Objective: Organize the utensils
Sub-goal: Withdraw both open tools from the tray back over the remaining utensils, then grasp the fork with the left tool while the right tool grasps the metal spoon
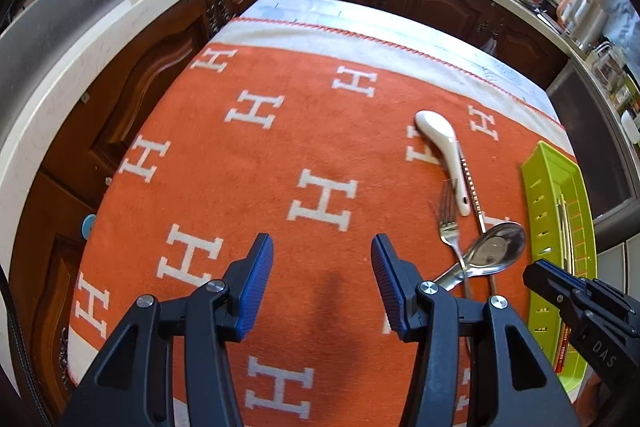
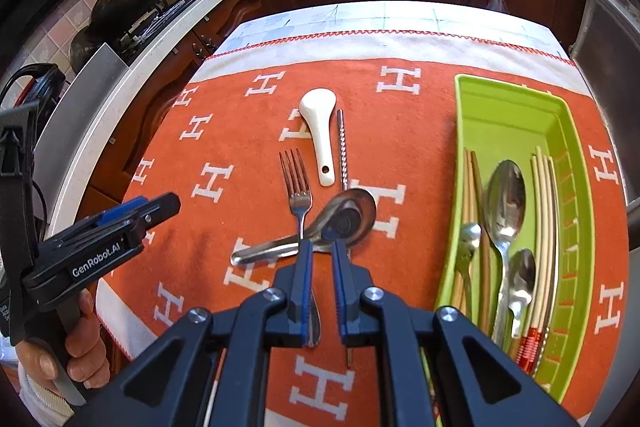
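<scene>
steel spoon (image 2: pixel 320 227) lies crosswise, bowl pointing right.

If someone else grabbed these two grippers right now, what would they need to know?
Left gripper: open, empty, above bare blanket.
Right gripper: narrowly open over the big metal spoon, gripping nothing that I can see.
On the orange blanket: fork, white ceramic spoon, thin metal rod and that big spoon, lying across fork and rod.
Done: the green tray already holds chopsticks and several spoons.
Left: move those four pieces into the tray.
</scene>
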A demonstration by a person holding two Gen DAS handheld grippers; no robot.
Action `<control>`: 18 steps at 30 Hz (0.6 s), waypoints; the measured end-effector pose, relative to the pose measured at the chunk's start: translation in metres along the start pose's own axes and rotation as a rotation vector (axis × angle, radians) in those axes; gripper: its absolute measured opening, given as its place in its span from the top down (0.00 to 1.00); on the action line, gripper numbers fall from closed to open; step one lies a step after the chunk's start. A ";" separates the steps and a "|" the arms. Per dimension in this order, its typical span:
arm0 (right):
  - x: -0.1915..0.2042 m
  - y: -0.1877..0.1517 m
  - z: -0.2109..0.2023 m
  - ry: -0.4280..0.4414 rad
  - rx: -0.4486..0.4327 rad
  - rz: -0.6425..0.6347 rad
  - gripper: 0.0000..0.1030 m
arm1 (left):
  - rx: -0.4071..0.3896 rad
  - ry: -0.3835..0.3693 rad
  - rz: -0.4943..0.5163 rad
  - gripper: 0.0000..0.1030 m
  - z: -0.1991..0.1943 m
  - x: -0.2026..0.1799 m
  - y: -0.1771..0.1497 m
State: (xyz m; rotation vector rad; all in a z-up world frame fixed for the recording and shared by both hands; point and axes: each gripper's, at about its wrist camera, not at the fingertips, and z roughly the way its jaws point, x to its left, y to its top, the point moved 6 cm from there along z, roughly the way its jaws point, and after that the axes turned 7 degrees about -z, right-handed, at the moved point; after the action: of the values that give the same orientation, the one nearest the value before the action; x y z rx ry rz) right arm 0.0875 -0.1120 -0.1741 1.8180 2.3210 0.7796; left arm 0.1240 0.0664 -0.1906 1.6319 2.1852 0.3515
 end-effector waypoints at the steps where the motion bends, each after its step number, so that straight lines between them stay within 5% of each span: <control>1: -0.001 0.000 0.003 0.008 0.009 0.007 0.89 | 0.003 0.000 -0.002 0.52 0.002 0.001 0.000; 8: -0.002 -0.006 0.022 0.030 0.062 0.037 0.89 | 0.042 -0.043 0.002 0.52 0.015 -0.002 -0.002; 18: -0.009 -0.006 0.028 0.039 0.067 0.094 0.81 | 0.108 -0.275 0.115 0.50 0.058 -0.059 0.007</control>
State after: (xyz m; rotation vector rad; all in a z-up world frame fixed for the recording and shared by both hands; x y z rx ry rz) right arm 0.0952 -0.1123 -0.2032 1.9698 2.3271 0.7651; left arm 0.1711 0.0103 -0.2301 1.7519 1.9400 0.0364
